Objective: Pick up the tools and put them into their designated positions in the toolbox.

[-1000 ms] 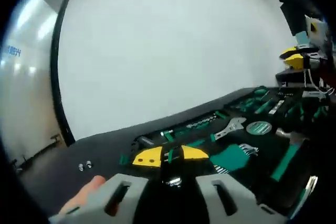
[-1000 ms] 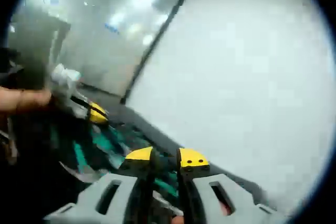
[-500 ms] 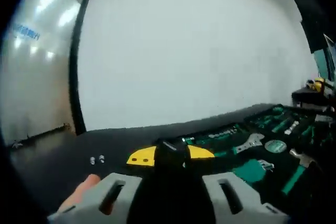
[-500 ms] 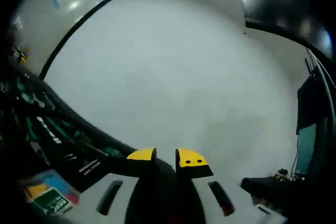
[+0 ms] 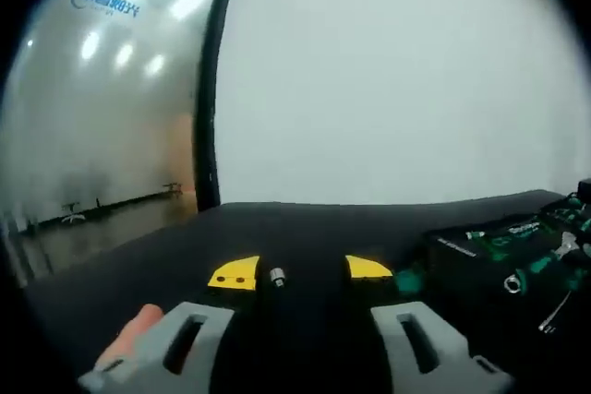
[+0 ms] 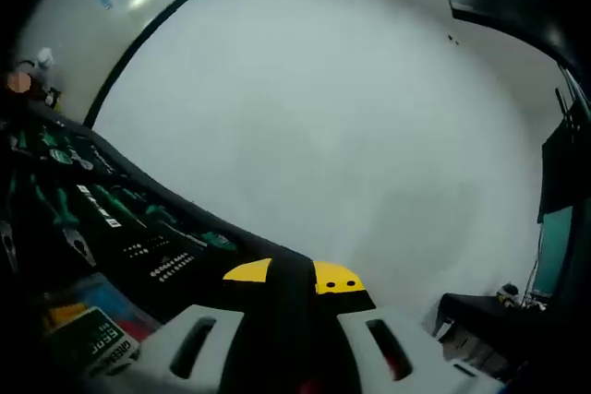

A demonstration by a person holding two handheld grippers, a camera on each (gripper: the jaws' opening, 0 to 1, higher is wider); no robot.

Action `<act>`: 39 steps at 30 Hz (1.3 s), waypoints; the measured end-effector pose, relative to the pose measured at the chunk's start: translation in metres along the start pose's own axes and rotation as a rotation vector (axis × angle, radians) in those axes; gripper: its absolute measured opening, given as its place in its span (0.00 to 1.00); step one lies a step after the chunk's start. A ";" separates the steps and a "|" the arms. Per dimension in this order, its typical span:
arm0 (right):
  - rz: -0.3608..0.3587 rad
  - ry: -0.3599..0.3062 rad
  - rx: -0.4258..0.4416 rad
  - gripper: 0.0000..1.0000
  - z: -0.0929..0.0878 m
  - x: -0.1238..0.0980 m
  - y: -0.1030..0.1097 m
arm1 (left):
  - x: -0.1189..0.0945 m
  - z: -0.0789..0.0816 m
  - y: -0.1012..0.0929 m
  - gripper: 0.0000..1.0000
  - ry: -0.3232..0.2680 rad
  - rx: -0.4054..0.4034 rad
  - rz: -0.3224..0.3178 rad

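My left gripper point(image 5: 301, 271) is open just above the black tabletop point(image 5: 305, 228), its yellow-tipped jaws wide apart. A small silver bit point(image 5: 276, 276) lies on the table between them, nearer the left jaw. The open toolbox point(image 5: 503, 251), black with green-handled tools, sits to the right of that gripper. In the right gripper view the toolbox point(image 6: 102, 209) stretches along the left, with rows of green tools and bits. My right gripper point(image 6: 292, 274) has its jaws close together on a black tool point(image 6: 291, 288), whose shape is hard to make out.
A white wall fills the background of both views, and a glass partition point(image 5: 102, 117) stands at the left. A colourful printed card point(image 6: 88, 334) lies beside the toolbox. Dark equipment point(image 6: 489, 325) stands at the right. A fingertip point(image 5: 137, 331) shows on the left gripper's body.
The left gripper's jaws have opened; the dark thing between them half a second ago is gone. Its view swung left, off the toolbox. The right gripper's jaws stay close together.
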State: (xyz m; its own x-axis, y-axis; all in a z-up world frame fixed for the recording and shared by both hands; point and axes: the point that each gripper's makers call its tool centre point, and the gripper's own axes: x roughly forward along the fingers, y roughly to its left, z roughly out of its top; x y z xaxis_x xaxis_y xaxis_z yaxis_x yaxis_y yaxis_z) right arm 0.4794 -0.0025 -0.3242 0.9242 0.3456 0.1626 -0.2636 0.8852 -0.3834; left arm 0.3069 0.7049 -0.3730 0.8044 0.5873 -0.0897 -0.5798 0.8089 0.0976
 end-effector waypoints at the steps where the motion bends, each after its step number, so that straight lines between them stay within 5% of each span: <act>1: 0.001 0.008 0.009 0.13 -0.004 0.004 -0.001 | 0.004 0.000 -0.004 0.27 -0.005 0.011 -0.010; 6: 0.023 0.024 -0.021 0.13 -0.009 0.010 0.007 | 0.044 -0.006 -0.005 0.27 0.031 0.068 0.006; 11: 0.044 0.028 -0.078 0.13 -0.009 0.013 0.016 | 0.052 -0.022 0.014 0.30 0.072 0.074 0.075; 16: 0.060 0.034 -0.116 0.13 -0.008 0.011 0.022 | 0.046 -0.020 0.037 0.46 0.054 0.056 0.169; 18: 0.065 0.038 -0.125 0.13 -0.009 0.011 0.024 | 0.048 -0.030 0.036 0.48 0.089 -0.041 0.153; 22: 0.079 0.057 -0.136 0.13 -0.013 0.013 0.027 | 0.073 -0.042 0.040 0.48 0.153 -0.004 0.144; 24: 0.082 0.061 -0.137 0.13 -0.014 0.013 0.028 | 0.086 -0.050 0.041 0.45 0.186 -0.004 0.129; 26: 0.081 0.061 -0.131 0.13 -0.015 0.014 0.026 | 0.090 -0.052 0.043 0.25 0.199 -0.022 0.131; 32: 0.070 0.070 -0.113 0.13 -0.019 0.015 0.022 | 0.078 -0.057 0.036 0.21 0.225 -0.056 0.066; 39: 0.088 0.078 -0.109 0.13 -0.021 0.015 0.025 | 0.027 -0.061 0.012 0.21 0.230 -0.031 -0.038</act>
State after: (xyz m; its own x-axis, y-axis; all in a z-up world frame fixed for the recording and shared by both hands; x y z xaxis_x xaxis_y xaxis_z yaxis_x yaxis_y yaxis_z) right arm 0.4925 0.0184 -0.3507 0.9186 0.3915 0.0549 -0.3169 0.8122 -0.4899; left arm 0.3133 0.7319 -0.4349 0.7771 0.5438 -0.3167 -0.5558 0.8292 0.0600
